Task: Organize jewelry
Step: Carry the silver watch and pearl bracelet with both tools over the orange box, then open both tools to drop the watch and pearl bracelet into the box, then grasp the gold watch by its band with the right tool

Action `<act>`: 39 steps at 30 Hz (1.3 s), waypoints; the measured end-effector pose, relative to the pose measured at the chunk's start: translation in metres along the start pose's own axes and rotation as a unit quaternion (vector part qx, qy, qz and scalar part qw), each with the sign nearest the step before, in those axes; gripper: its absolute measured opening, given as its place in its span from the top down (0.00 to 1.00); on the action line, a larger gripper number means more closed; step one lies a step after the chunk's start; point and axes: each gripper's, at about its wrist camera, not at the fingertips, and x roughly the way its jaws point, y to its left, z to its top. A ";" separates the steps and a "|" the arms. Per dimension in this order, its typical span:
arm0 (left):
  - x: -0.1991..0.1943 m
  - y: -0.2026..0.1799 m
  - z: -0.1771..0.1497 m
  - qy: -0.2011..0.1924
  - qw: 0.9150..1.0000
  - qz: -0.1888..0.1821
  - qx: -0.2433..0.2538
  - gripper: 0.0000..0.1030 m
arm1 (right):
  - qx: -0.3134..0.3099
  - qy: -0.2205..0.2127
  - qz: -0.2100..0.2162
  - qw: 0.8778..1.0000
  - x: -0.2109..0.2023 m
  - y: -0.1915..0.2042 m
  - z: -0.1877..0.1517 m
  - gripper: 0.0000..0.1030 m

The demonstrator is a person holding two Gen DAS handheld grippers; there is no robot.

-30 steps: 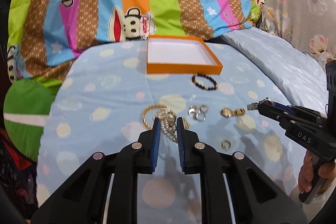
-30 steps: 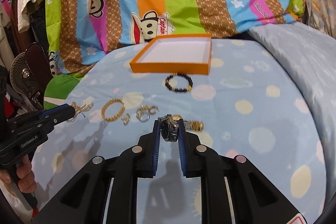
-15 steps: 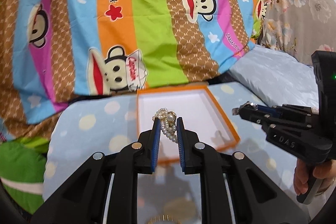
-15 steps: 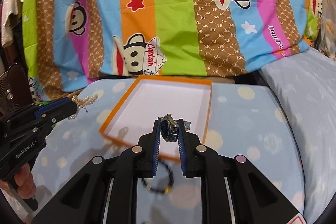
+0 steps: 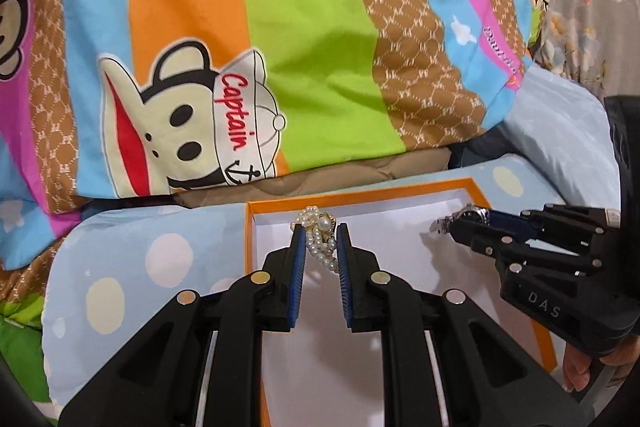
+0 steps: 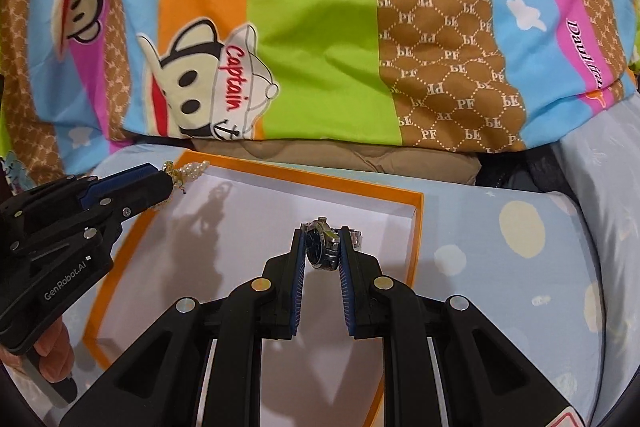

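Observation:
My left gripper (image 5: pixel 319 231) is shut on a pearl bracelet (image 5: pixel 318 239) with a gold clasp and holds it above the far left part of the orange box (image 5: pixel 360 191), which has a white inside. My right gripper (image 6: pixel 321 233) is shut on a silver wristwatch (image 6: pixel 322 245) with a dark face and holds it above the box's right side (image 6: pixel 418 227). In the left wrist view the right gripper (image 5: pixel 452 225) with the watch is at the right. In the right wrist view the left gripper (image 6: pixel 170 175) with the pearls (image 6: pixel 188 171) is at the left.
The box lies on a light blue spotted bedcover (image 6: pixel 520 267). A striped cartoon-monkey quilt (image 5: pixel 280 47) is piled up right behind the box. A pale blue pillow (image 5: pixel 560 131) lies at the right. The other jewelry is out of view.
Both grippers have moved forward from the jewelry on the bedcover to over the orange box, each still holding its piece. The box now fills the lower part of both views.

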 end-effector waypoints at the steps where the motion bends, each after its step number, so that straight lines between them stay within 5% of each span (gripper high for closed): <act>1: 0.004 0.000 -0.001 0.005 1.000 0.001 0.003 0.85 | -0.002 0.001 0.002 1.000 0.002 -0.001 0.000 0.85; 8: 0.016 0.008 -0.008 0.023 1.000 0.002 -0.013 0.83 | 0.004 0.009 -0.004 1.000 0.009 -0.010 0.000 0.80; 11: 0.011 0.012 -0.011 0.016 1.000 0.004 -0.023 0.62 | 0.022 0.007 -0.001 1.000 0.003 -0.020 -0.009 0.75; 22: -0.066 0.026 -0.038 -0.028 0.998 0.008 -0.064 0.55 | 0.061 -0.064 0.010 0.996 -0.098 -0.036 -0.053 0.74; 34: -0.161 0.019 -0.141 -0.031 0.995 0.009 -0.092 0.50 | 0.049 -0.084 0.024 0.995 -0.177 0.006 -0.163 0.73; 39: -0.172 0.008 -0.186 -0.023 0.995 0.018 -0.098 0.47 | 0.024 -0.096 0.009 0.995 -0.186 0.029 -0.205 0.63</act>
